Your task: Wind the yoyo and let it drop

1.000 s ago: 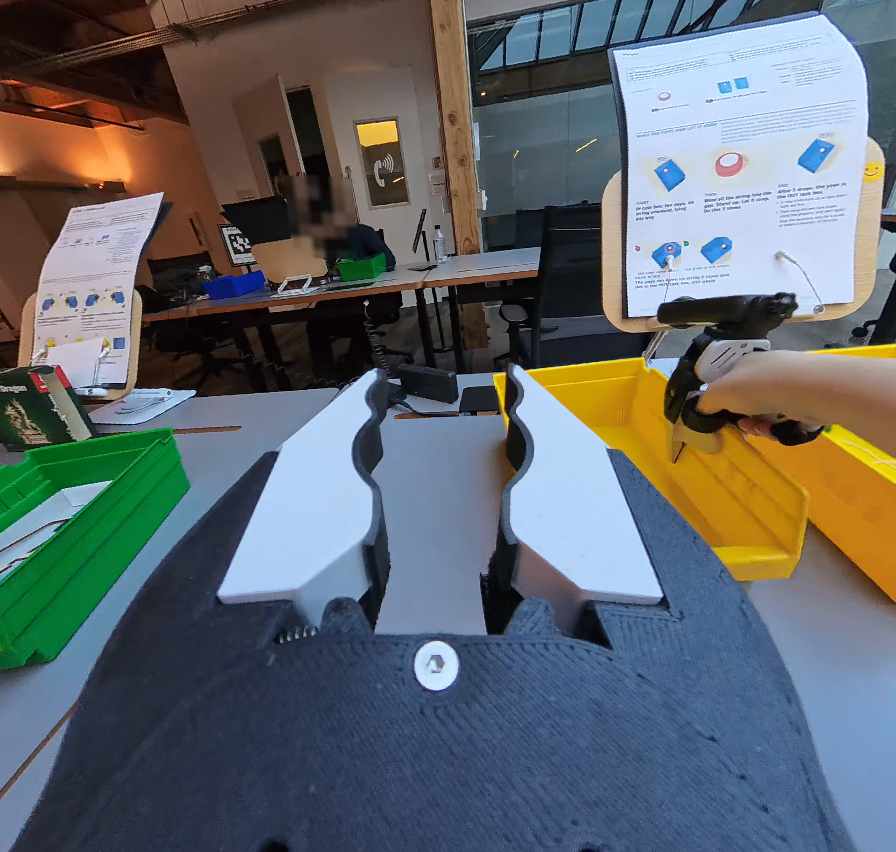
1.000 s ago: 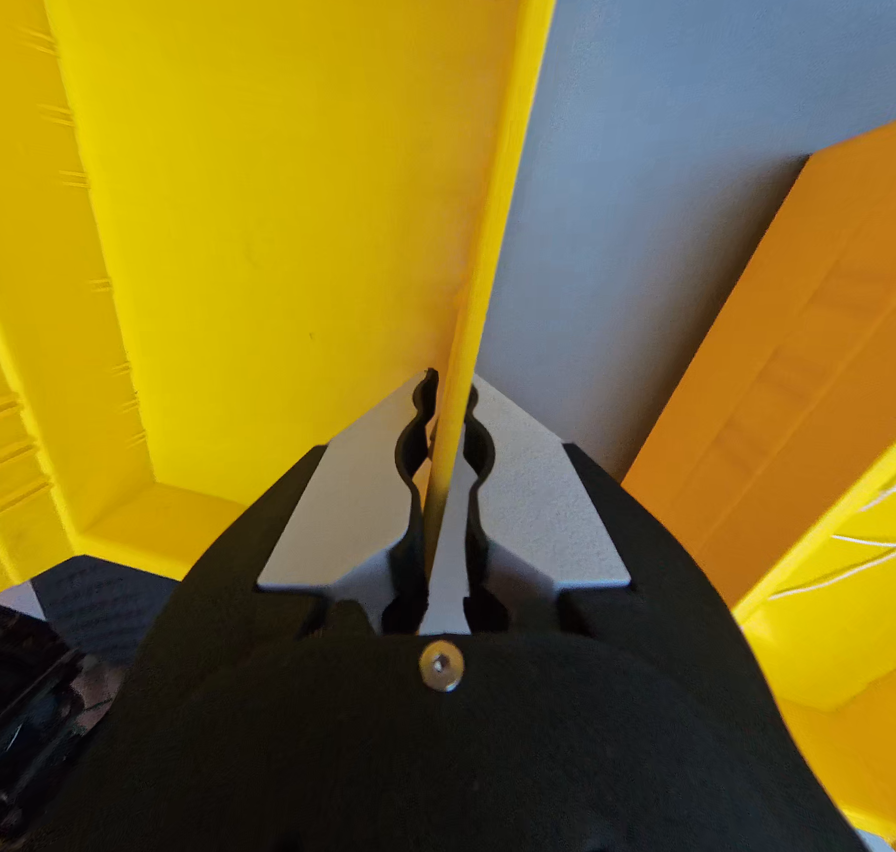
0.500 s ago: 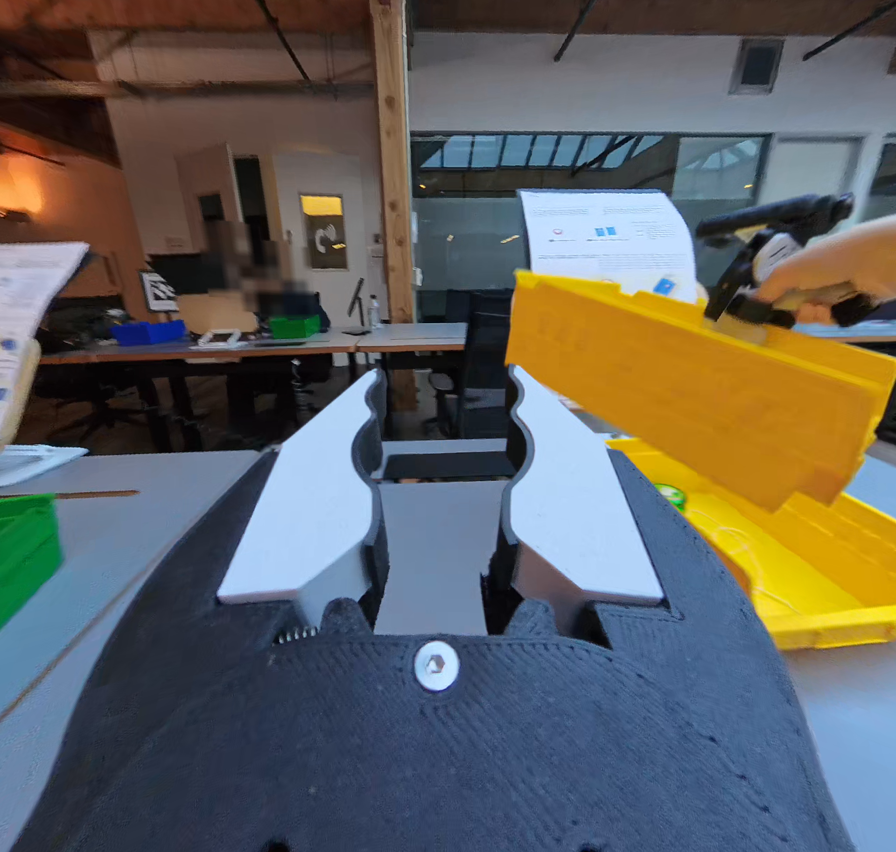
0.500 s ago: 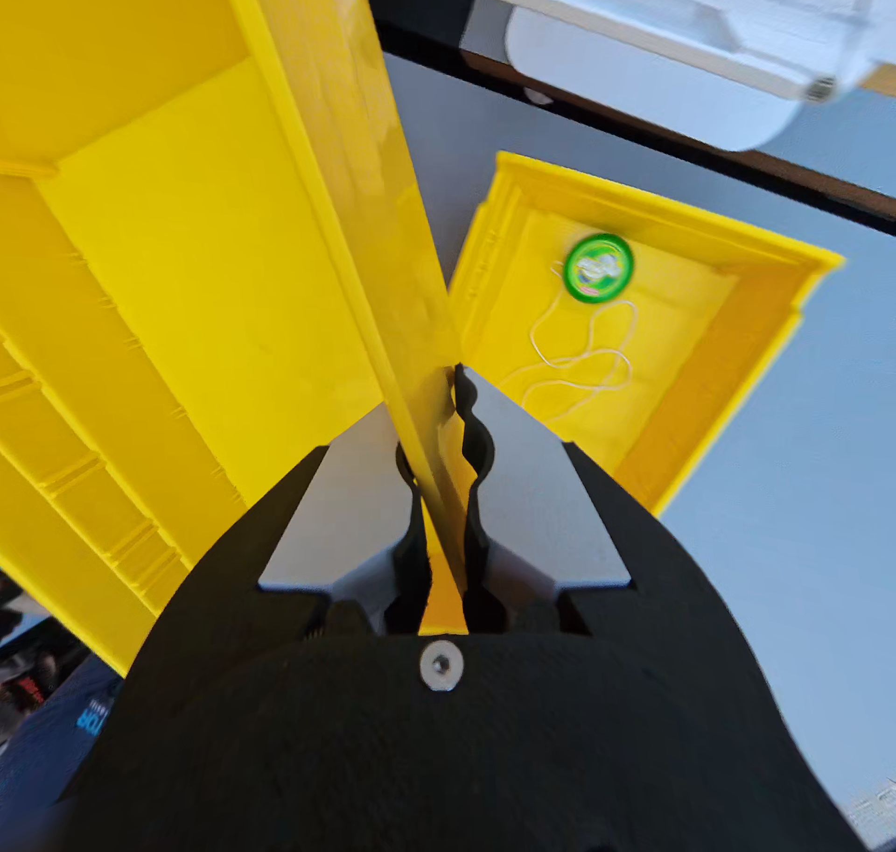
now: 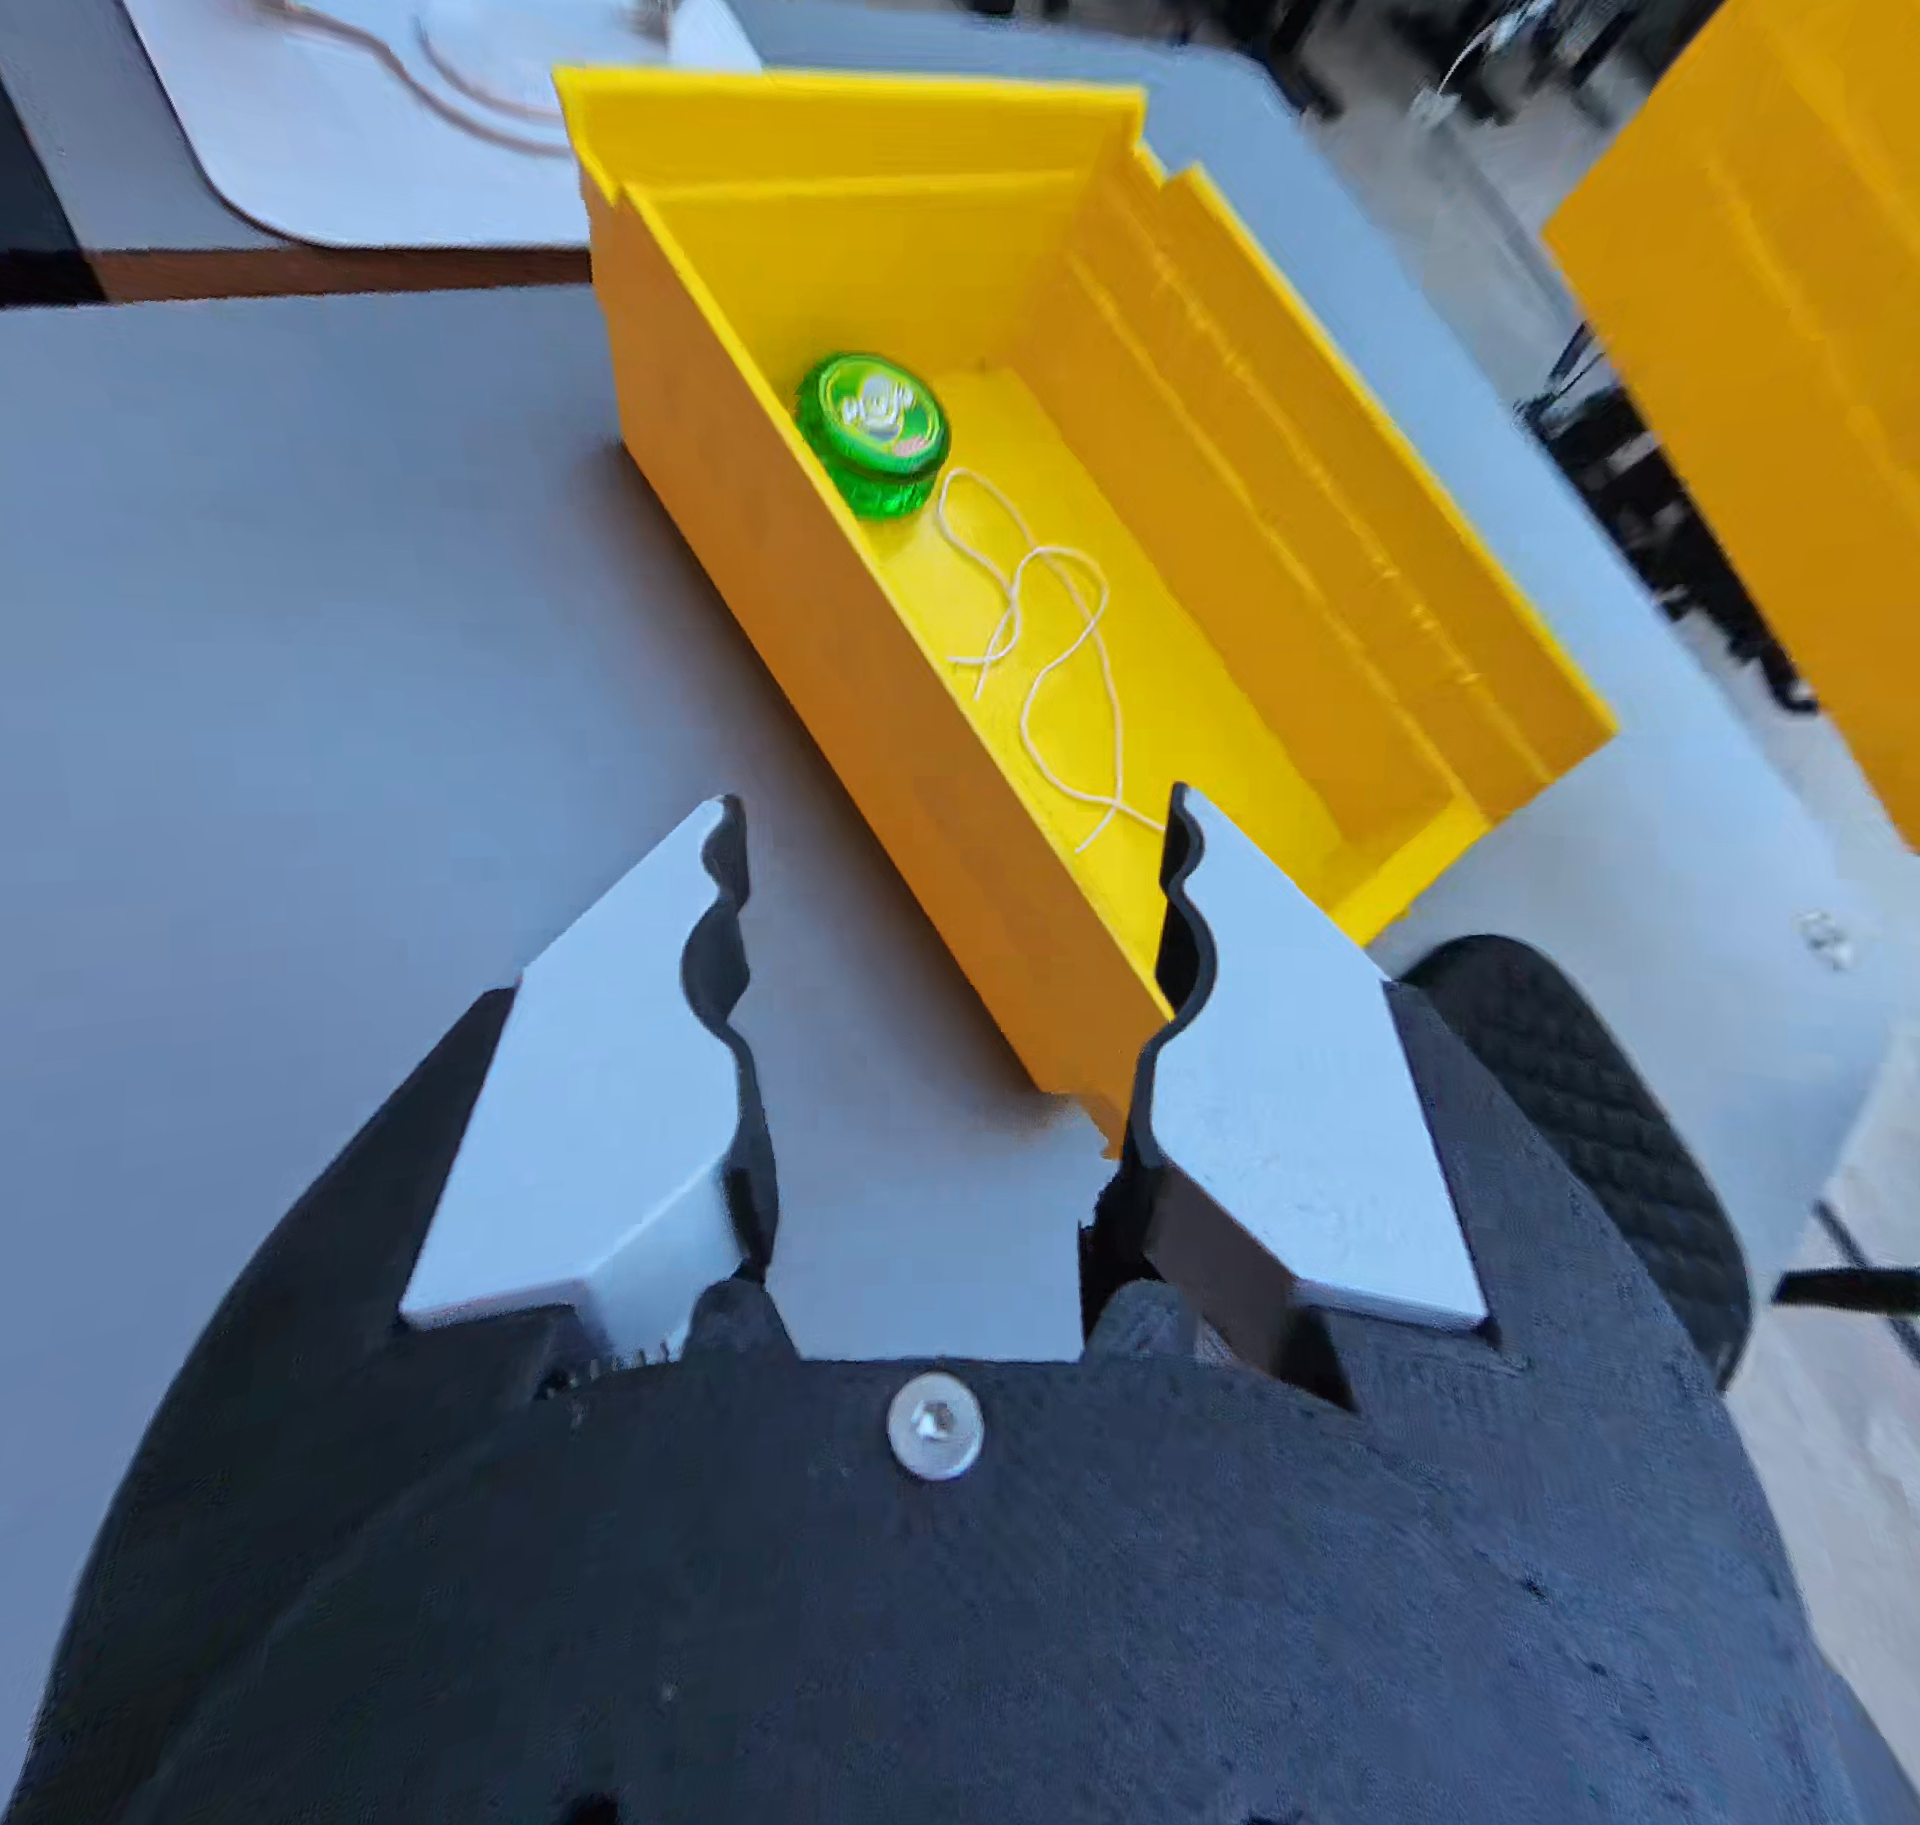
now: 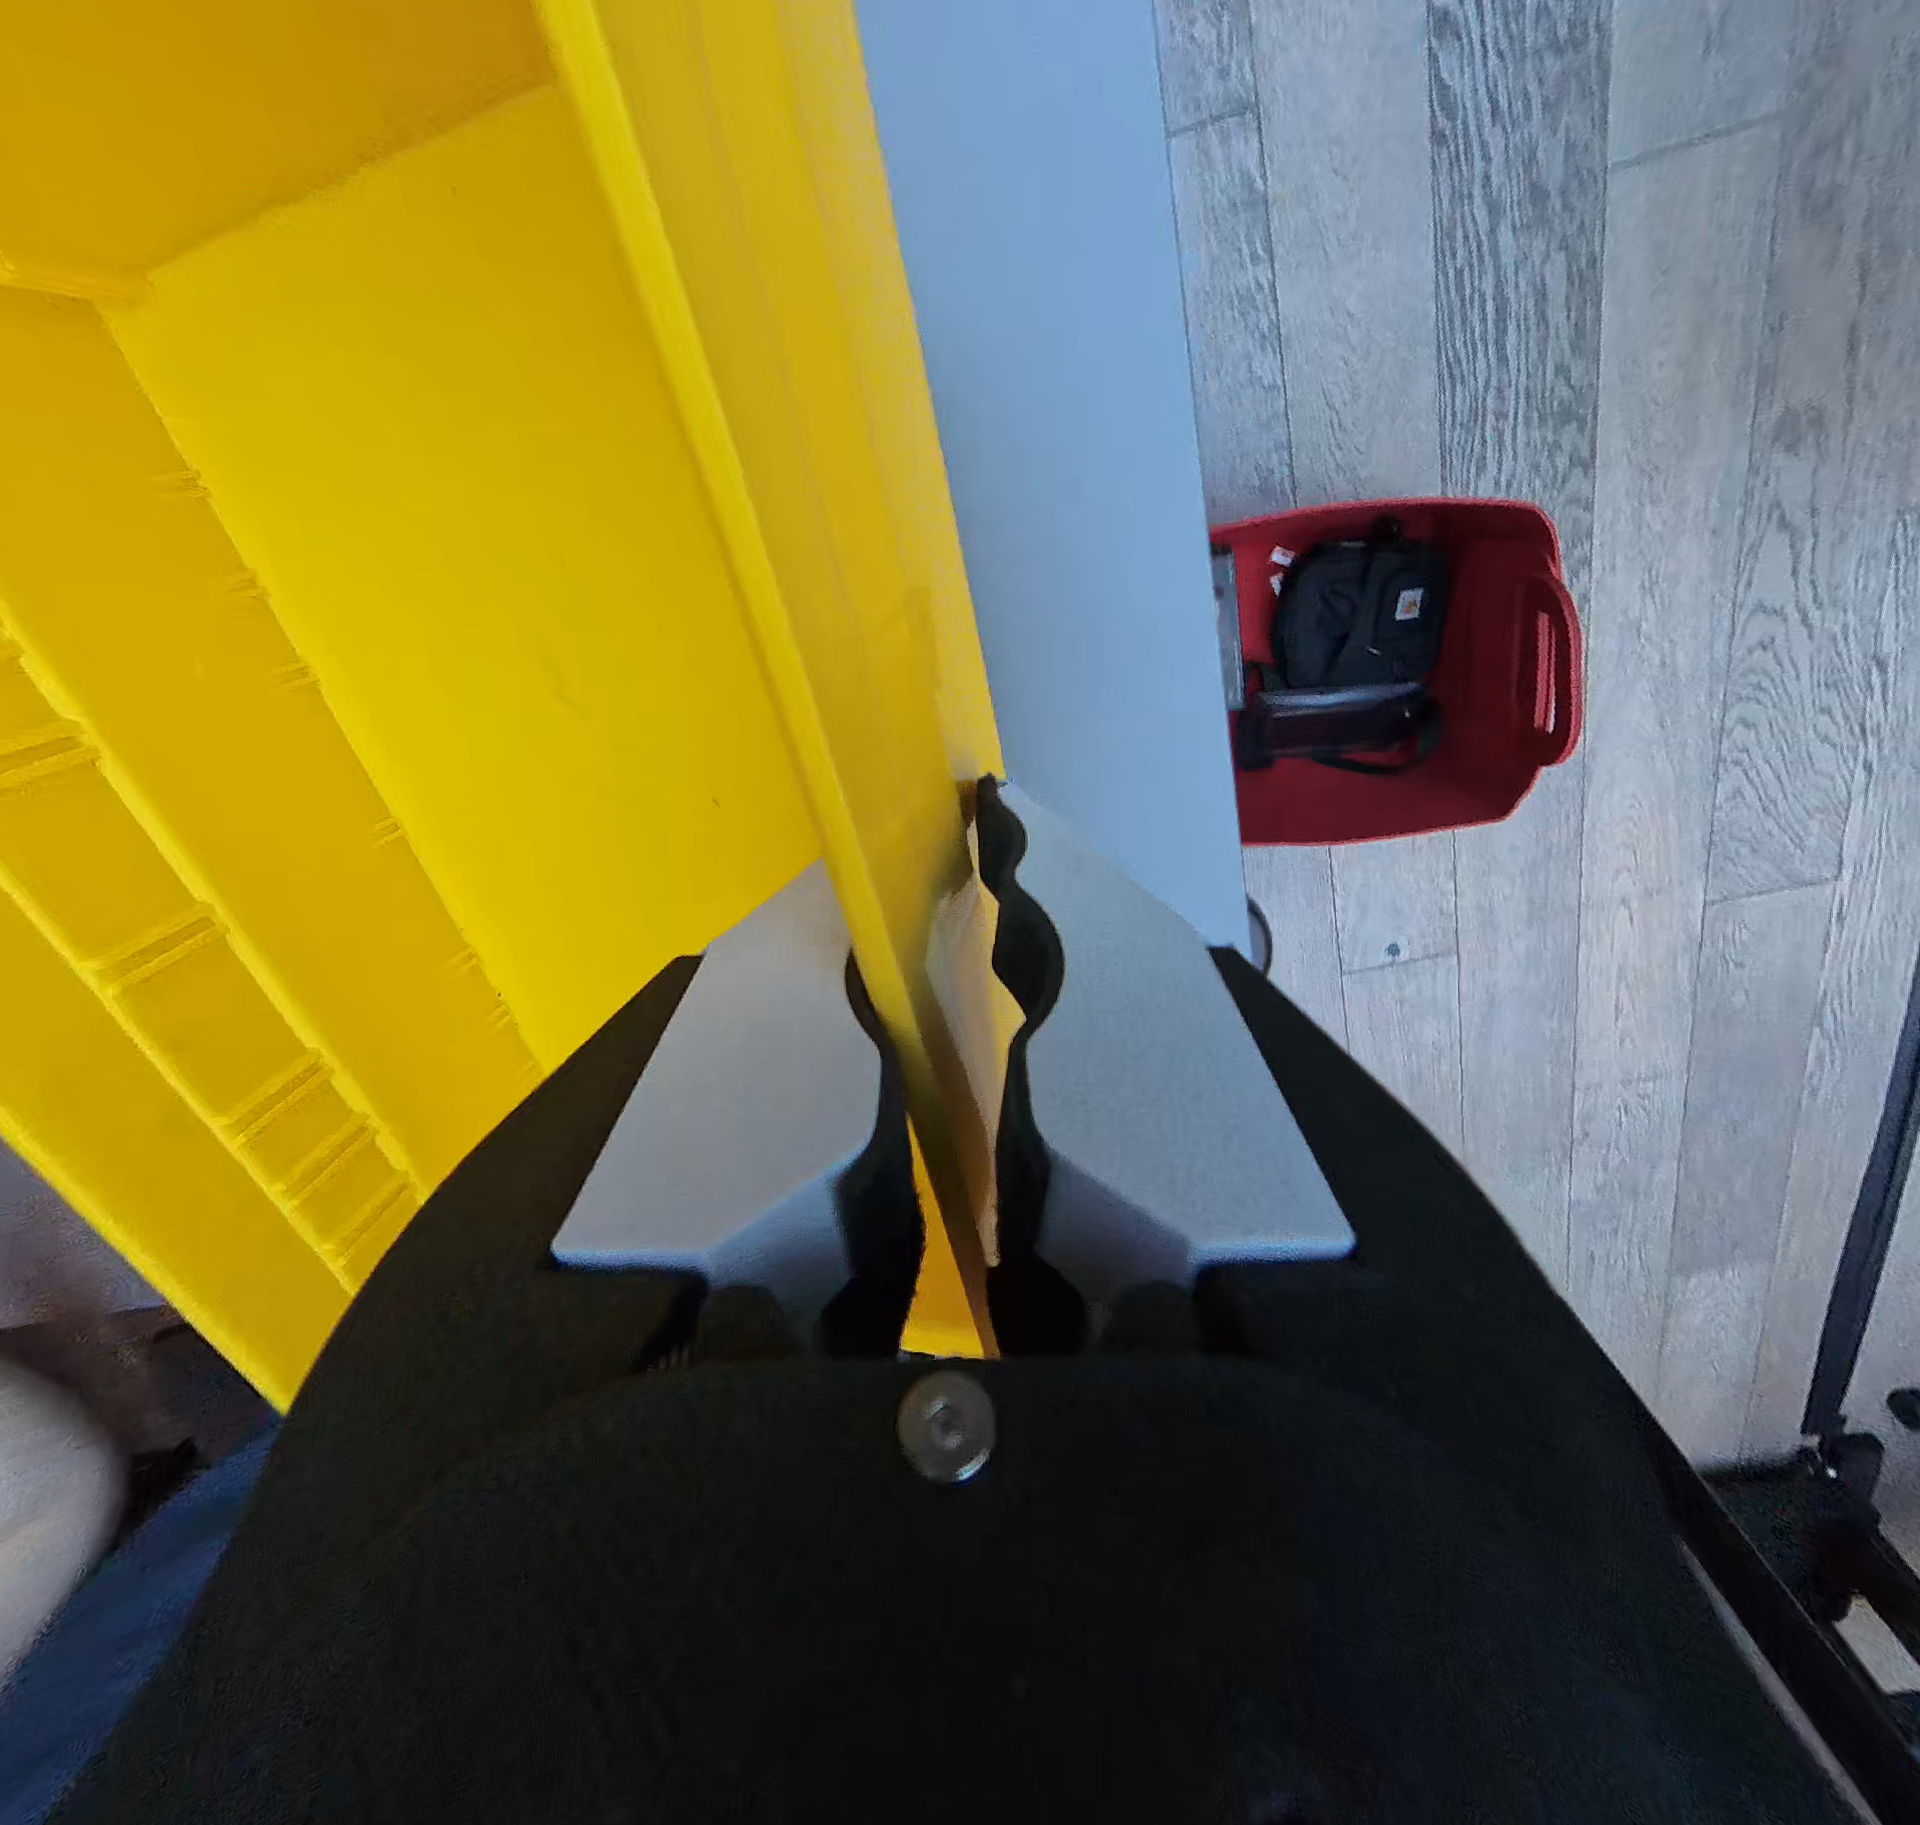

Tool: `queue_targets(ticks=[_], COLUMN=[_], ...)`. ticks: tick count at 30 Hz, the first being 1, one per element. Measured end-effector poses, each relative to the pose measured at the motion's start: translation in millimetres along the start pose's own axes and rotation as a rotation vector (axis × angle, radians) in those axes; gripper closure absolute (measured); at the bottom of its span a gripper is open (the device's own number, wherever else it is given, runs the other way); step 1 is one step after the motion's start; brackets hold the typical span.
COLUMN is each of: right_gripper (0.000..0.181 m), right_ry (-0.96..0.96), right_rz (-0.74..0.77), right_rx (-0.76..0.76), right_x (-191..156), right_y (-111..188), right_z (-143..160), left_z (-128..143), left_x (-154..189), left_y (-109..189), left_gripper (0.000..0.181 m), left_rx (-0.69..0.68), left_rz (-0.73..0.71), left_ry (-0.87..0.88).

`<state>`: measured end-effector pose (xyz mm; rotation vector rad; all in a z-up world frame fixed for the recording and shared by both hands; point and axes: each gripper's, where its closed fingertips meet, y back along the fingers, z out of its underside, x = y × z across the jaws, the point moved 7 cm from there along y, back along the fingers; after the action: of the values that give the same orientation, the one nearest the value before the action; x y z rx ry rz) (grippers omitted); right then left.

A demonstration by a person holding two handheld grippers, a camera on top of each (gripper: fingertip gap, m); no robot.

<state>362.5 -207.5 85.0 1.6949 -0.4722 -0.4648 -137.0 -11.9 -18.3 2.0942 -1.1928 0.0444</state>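
A green yoyo (image 5: pixel 875 433) lies in a yellow bin (image 5: pixel 862 695) on the grey table, its loose white string (image 5: pixel 1049 643) trailing over the bin floor. My left gripper (image 5: pixel 951 819) is open and empty, above the bin's near corner and pointing down at it. My right gripper (image 6: pixel 935 819) is shut on the side wall of a second yellow bin (image 6: pixel 436 528) and holds it lifted. That lifted bin also shows at the right edge of the left wrist view (image 5: pixel 1766 321).
The grey table (image 5: pixel 260 632) lies left of the bin. A white board (image 5: pixel 353 113) lies at its far end. A dark chair (image 5: pixel 1590 1152) stands at the table's right edge. On the wood floor stands a red basket (image 6: pixel 1455 674) holding a black bag. One gripper's finger ends stand about 50 cm off the other's. The green yoyo (image 5: pixel 875 433) is about 20 cm from my left fingertips and 45 cm from my right.
My left gripper has tipped from looking across the room to looking down at the bin with the yoyo. My right gripper has carried the empty yellow bin up and to the right.
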Motion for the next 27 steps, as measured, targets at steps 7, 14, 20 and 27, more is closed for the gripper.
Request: queue_targets(ticks=[7,14,20,27], right_gripper=[0.175,0.173,0.174,0.174], right_ry=[-0.011,0.045,0.095,-0.001], right_rz=[0.025,0.06,0.014,-0.184], right_rx=[-0.119,-0.152,-0.156,-0.136], right_x=[21.5,-0.4,-24.6,-39.7], right_y=[-55.0,-77.1,-97.5,-128.2], right_z=[20.1,15.6,12.2,4.4], left_z=[5.0,-4.6,-16.0,-1.1], left_x=[10.5,0.9,-106.2,-234.5], left_y=[-45.8,-44.0,18.2,120.8], left_gripper=[0.128,0.161,0.178,0.178], left_rx=[-0.325,-0.629,-0.608,-0.568], left_rz=[0.094,0.126,-0.148,-0.291], left_ry=[0.004,-0.093,-0.093,0.023])
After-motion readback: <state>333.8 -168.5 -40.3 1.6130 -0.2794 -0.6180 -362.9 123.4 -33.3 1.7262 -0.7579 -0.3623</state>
